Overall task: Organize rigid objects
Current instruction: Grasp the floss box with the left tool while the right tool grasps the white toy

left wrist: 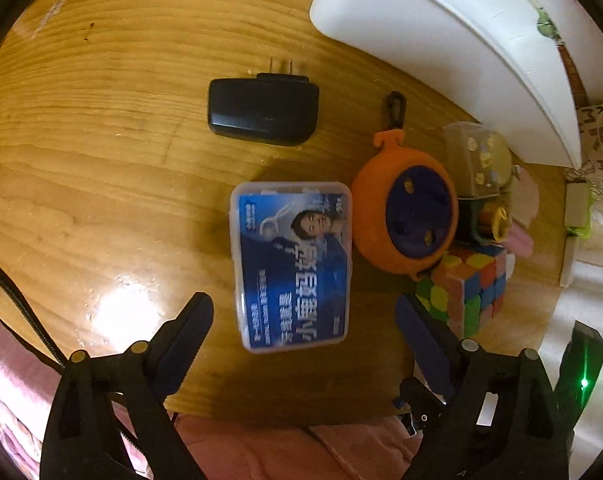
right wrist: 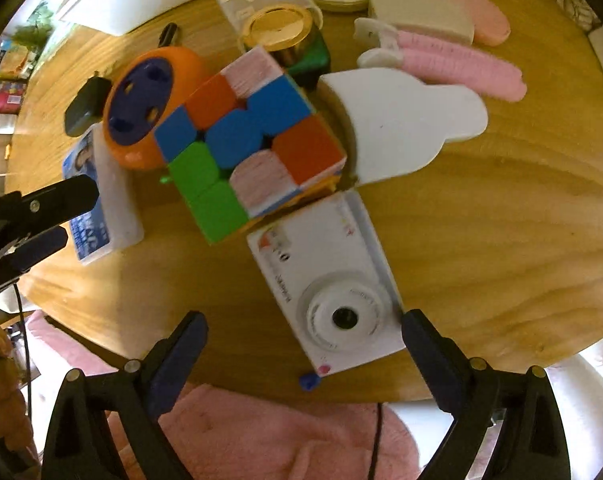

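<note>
The wooden counter [left wrist: 101,140] carries everything I am sorting, and at 1 o'clock in my left view a big white bin [left wrist: 421,32] sits on it. Next in size, in my right view, a white bottle-shaped piece [right wrist: 401,120] lies at 1 o'clock, touching the puzzle cube [right wrist: 245,136], which sits dead centre with one corner turned toward me. The white toy camera [right wrist: 329,280] lies lens-up at 5 o'clock of the cube, its far end just beside the cube. In my left view the clear plastic box with the blue printed card [left wrist: 291,264] lies flat in the middle; the orange round case with a blue face [left wrist: 407,210] touches it at 3 o'clock, and the black plug adapter [left wrist: 263,110] rests apart at 12 o'clock, prongs pointing away. A gold-lidded jar [right wrist: 279,30] stands behind the cube at 12 o'clock in the right view, and pink combs [right wrist: 461,64] lie at 2 o'clock. My left hand-held gripper [left wrist: 303,312] is spread wide above the clear box, holding nothing; my right hand-held gripper [right wrist: 303,330] is spread wide too, its fingers either side of the camera's near end without pinching it
</note>
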Demonstrator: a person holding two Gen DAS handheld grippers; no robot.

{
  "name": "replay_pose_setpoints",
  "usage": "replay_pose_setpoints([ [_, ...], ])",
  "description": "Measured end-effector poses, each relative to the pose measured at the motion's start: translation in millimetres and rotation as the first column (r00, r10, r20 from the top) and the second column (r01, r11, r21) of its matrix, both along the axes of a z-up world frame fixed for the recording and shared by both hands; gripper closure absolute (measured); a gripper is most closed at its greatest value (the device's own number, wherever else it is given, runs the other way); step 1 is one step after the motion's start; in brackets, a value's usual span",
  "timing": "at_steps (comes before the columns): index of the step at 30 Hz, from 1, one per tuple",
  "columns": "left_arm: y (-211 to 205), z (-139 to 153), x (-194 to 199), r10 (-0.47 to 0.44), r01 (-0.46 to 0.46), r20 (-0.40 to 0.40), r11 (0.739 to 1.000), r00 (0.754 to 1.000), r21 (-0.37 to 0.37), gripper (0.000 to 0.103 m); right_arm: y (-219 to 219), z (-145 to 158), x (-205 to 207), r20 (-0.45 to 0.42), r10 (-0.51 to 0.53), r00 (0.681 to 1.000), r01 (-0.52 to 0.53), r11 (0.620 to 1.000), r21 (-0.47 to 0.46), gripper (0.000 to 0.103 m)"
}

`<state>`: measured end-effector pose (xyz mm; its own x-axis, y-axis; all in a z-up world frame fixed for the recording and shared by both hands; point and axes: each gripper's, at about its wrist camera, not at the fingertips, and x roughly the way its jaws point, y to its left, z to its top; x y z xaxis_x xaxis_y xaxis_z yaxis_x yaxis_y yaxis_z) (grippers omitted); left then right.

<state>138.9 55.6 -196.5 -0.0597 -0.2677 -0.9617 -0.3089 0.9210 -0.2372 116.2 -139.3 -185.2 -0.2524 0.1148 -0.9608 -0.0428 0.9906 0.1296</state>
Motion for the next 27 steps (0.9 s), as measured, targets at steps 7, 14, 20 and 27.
replay_pose_setpoints([
  [7,-4.9,-8.9,11.6,0.009,-0.009,-0.055,1.0,0.998,0.004,0.024,-11.6,-2.1,11.5,-0.031,-0.011,0.999,0.01,1.0,-0.025,0.016],
  [14,8.1,-18.9,21.0,0.048,-0.046,-0.101,0.999,0.994,0.025,0.035,-18.6,-10.2,16.2,-0.049,-0.014,0.999,0.012,1.0,-0.023,0.025],
  [20,19.4,-25.1,29.5,0.073,-0.071,-0.107,0.997,0.992,0.019,0.035,-23.3,-33.8,33.4,-0.047,0.022,0.999,-0.024,0.999,-0.033,0.032],
  [27,18.5,-28.3,28.8,0.101,-0.1,-0.095,0.995,0.99,0.016,0.035,-20.7,-25.3,30.2,-0.031,0.055,0.998,-0.056,0.998,-0.029,0.035],
])
